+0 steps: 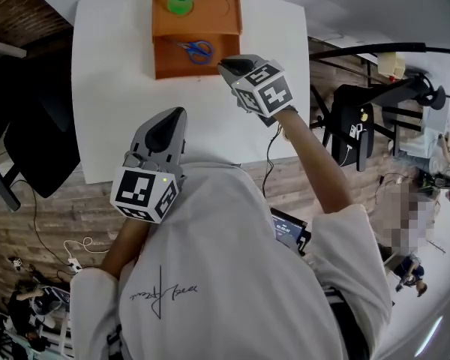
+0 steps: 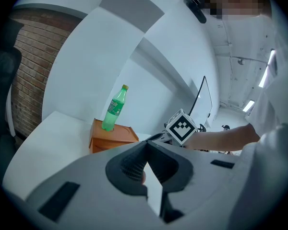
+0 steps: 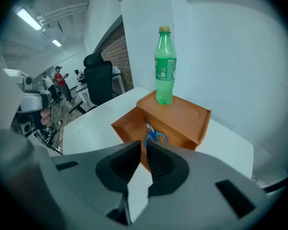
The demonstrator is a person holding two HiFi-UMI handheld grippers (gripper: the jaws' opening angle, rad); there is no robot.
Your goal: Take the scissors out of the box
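Probably light, stiff and slick, the scissors [image 1: 197,49] lie flat in the open lower compartment of the orange box [image 1: 210,13] — their blue loops look the surest hold. The right gripper [image 3: 143,150] has its jaws narrowly apart, with nothing between them; the left gripper [image 2: 145,150] has its jaws together, empty.

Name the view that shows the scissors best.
Head view: the scissors lie whole, seen from above in the open box. Right gripper view shows mainly their blue handles beyond its jaws. Left gripper view shows the box, no scissors.
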